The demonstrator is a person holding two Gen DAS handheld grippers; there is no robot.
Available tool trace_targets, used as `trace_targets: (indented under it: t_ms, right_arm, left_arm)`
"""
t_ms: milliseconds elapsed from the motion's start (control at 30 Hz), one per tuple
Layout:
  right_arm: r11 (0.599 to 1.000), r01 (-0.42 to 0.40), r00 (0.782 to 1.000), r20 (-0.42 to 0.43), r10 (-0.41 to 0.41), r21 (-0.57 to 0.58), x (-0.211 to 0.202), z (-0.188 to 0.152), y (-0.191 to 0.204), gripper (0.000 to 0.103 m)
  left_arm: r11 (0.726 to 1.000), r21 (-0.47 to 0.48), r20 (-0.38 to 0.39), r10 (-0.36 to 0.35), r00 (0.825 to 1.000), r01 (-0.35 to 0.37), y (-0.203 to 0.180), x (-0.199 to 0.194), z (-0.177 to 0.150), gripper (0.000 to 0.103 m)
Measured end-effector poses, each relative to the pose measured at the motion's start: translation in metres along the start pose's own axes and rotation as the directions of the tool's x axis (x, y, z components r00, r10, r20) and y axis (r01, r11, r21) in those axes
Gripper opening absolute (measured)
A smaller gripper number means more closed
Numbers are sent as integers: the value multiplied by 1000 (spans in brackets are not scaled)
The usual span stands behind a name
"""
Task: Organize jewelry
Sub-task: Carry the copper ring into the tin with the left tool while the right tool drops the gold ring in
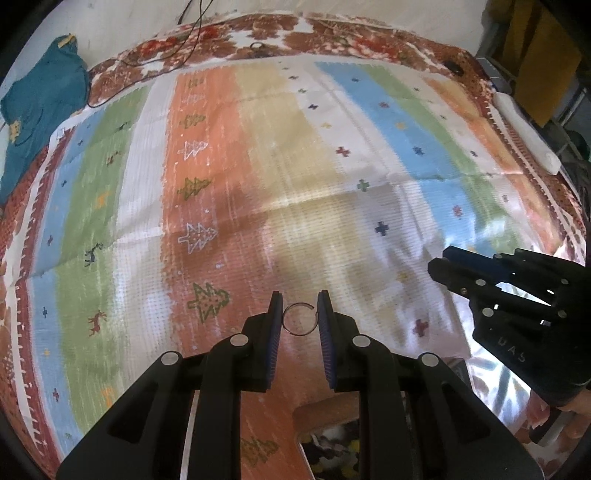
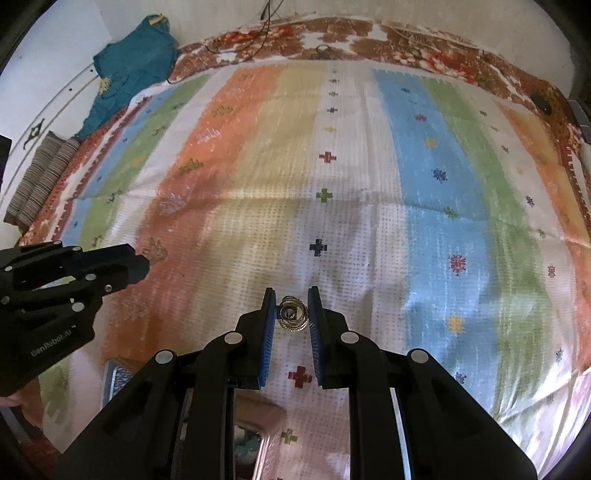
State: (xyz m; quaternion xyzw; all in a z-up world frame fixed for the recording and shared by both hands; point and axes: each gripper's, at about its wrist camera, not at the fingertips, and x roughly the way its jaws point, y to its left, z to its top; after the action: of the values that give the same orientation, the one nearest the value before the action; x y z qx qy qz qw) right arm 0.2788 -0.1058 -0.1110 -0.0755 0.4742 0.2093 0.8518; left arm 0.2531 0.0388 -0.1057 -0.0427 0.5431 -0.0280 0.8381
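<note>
Left gripper jaws pinch a thin ring; right gripper jaws clasp gold bangles.

Thin metal ring; matt woven cloth.

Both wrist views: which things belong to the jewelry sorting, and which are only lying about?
Belong to the job:
thin ring in left claw
gold bangles in right claw

Lying about:
teal cloth
black cable
striped mat

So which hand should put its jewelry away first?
Probably the left. The left gripper holds one thin ring, and an open box shows just below it. The right gripper holds a gold bangle bunch.
</note>
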Motion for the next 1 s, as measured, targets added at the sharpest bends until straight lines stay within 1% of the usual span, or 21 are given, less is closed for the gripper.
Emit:
trace_targets:
  t_ms: [133, 300, 567, 633, 733, 1000]
  right_arm:
    - [1000, 3, 999, 34, -3, -19, -15, -2, 6, 18]
    - [999, -19, 997, 80, 22, -33, -34, -3, 9, 18]
    - [998, -23, 992, 122, 29, -50, -54, -11, 15, 18]
    - [998, -26, 991, 133, 33, -52, -59, -13, 16, 18]
    - [998, -26, 986, 161, 34, -51, -69, -16, 18, 18]
    - [997, -45, 981, 187, 57, -68, -83, -24, 22, 18]
  left_arm:
    - [1000, 13, 30, -3, 1000, 3, -7, -14, -2, 19]
    - [1000, 16, 57, -18, 998, 17, -10, -29, -6, 19]
    - [999, 24, 127, -45, 991, 42, -18, -63, -15, 19]
    - [999, 31, 139, -48, 989, 44, -20, -69, -17, 19]
    - [998, 47, 149, -35, 988, 28, -24, -73, -21, 19]
    - [997, 55, 183, -62, 981, 53, -28, -92, -29, 19]
